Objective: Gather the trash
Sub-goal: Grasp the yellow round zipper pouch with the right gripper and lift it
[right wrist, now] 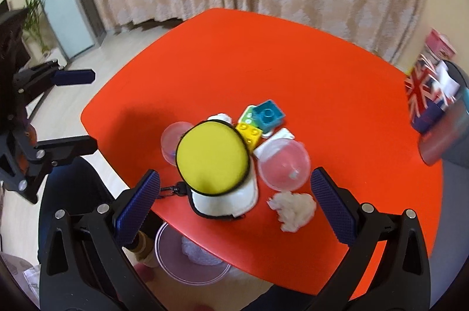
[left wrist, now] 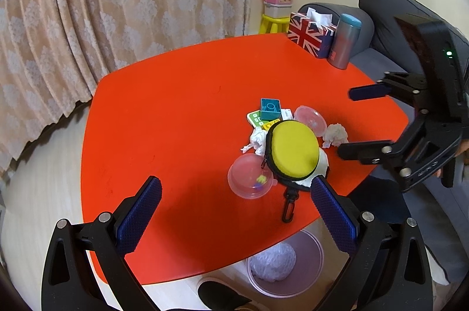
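Left claw (left wrist: 234, 211), right claw (right wrist: 236, 201): wide apart, nothing held

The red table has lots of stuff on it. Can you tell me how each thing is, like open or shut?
Left gripper: open, empty.
Right gripper: open, empty.
Yellow pouch: zipped shut, on something white.
Crumpled tissue: loose on the red table.
Clear pink capsule halves: apart.
Tissue box: tissue sticking out.
Bin: under table edge, wad inside.

Was home living room: patterned curtains (left wrist: 102, 18) ahead of left gripper, grey sofa (left wrist: 390, 26) rightward (toys on red table (left wrist: 176, 111)).
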Demonstrator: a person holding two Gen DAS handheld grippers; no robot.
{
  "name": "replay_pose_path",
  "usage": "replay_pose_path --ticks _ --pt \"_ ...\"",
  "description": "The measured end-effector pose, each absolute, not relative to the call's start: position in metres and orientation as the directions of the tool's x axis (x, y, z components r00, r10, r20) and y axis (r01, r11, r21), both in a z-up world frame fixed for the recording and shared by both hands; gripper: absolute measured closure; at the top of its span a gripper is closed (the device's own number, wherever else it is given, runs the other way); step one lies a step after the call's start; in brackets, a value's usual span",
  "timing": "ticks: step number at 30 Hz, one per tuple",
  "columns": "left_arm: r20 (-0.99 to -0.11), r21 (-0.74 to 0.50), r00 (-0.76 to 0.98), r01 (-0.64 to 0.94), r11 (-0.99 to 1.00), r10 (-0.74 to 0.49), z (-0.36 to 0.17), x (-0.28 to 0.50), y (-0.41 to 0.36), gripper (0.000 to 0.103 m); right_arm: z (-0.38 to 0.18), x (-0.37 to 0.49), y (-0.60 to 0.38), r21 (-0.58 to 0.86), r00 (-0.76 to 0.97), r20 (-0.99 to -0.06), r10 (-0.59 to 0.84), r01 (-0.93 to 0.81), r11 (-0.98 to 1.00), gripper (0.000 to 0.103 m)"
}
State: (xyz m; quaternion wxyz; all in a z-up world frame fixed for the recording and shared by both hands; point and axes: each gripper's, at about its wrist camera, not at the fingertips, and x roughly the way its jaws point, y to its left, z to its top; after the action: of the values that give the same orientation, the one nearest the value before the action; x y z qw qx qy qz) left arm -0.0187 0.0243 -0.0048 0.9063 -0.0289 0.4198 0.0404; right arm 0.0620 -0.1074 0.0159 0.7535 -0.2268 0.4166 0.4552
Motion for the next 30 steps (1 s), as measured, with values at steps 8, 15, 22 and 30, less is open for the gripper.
replay_pose_path --ticks 8,15,22,30 --pt "-0.774 -0.026 0.631 -0.105 0.994 0.046 -0.011 -0.026 0.03 0.006 -0.007 0.055 -0.07 0.005 0.189 -0.879 0.437 -0.914 0.405 0.003" --pt "-0.781 -0.034 0.623 -0.113 0.993 0.044 -0.013 -0.028 0.034 0.006 -0.03 0.059 -0.048 -0.02 0.174 -0.914 0.366 -0.921 0.39 0.003" --pt "-0.787 -0.043 0.616 -0.114 0.993 0.037 -0.016 -0.027 0.036 0.006 -0.039 0.061 -0.043 -0.011 0.164 -0.918 0.361 -0.92 0.391 0.005" --pt "-0.786 -0.048 0.618 -0.108 0.993 0.029 -0.016 -0.025 0.034 0.006 -0.034 0.064 -0.047 -0.009 0.176 -0.906 0.385 -0.917 0.399 0.025"
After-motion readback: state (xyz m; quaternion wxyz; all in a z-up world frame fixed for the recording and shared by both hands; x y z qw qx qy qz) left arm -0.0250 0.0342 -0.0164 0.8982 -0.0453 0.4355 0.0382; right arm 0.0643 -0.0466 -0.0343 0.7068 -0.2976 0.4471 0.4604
